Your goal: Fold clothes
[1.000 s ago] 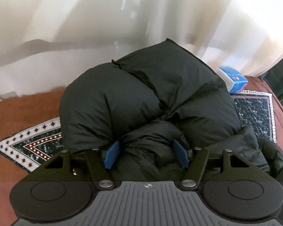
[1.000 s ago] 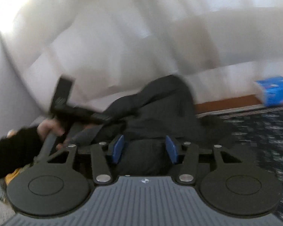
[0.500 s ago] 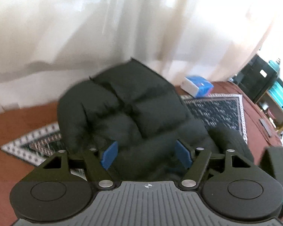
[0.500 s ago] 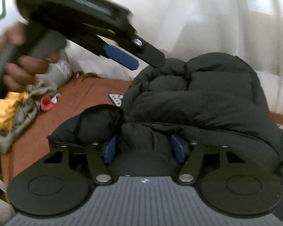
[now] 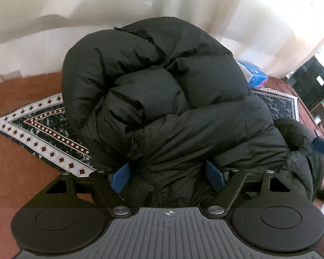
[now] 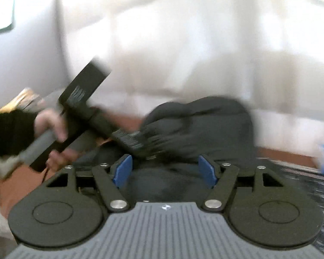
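A black puffer jacket (image 5: 162,99) lies bundled in a thick roll on a patterned rug (image 5: 43,133). My left gripper (image 5: 167,176) is open, its blue pads either side of the jacket's near edge, pressed against the fabric. My right gripper (image 6: 165,169) is open and low over the jacket's (image 6: 205,127) other end; this view is blurred by motion. The left gripper (image 6: 138,144) shows in the right wrist view with the hand holding it. A blue pad of the right gripper (image 5: 323,147) shows at the right edge of the left wrist view.
White curtains (image 5: 140,10) hang behind the jacket. A blue tissue pack (image 5: 254,76) sits by the rug's far corner. Dark furniture (image 5: 313,84) stands at the right. The floor covering (image 5: 17,172) is brown. A pile of cloth (image 6: 17,101) lies at the left.
My left gripper dropped back down onto the jacket's near edge. My right gripper swung low and to the side; the jacket is rolled more tightly.
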A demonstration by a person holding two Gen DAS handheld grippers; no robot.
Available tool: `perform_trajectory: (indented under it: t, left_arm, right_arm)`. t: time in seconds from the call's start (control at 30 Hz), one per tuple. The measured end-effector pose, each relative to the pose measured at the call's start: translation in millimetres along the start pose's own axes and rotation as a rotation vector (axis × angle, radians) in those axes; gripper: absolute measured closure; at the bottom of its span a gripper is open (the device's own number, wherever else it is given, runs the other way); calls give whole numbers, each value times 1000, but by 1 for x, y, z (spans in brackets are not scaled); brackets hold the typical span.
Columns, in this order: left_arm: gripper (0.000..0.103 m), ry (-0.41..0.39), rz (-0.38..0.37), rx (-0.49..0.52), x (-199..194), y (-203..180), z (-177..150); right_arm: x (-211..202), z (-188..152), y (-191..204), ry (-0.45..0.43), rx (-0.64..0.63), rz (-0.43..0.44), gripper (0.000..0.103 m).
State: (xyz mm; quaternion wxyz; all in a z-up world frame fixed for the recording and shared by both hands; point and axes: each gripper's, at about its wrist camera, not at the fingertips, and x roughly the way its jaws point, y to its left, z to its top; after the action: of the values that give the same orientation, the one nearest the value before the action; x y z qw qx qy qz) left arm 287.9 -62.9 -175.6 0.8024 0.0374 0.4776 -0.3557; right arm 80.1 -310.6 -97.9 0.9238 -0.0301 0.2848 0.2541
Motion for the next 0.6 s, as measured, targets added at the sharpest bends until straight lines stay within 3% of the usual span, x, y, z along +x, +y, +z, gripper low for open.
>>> perform_trajectory:
  t: [0.17,0.3,0.43,0.47,0.6]
  left_arm:
    - [12,7,16,9,11,0,-5]
    - [9,-6,37,2,18,-1,-7]
    - [10,-11,33,-7,12,-1,-5]
    - [11,-22,30,-4,7,-2,-5]
    - [11,-37,35,-6,1,-4,-5]
  right_arm:
    - [-38,-17,-24,1,55,-104,26]
    - [-11,-27,-20,23,15,-113,24]
    - [-13,-21,-27,58,2,-92,24]
    - [-16,-13,-32,70,17,-68,25]
    - [-77,39,-63,-58,120,-10,24]
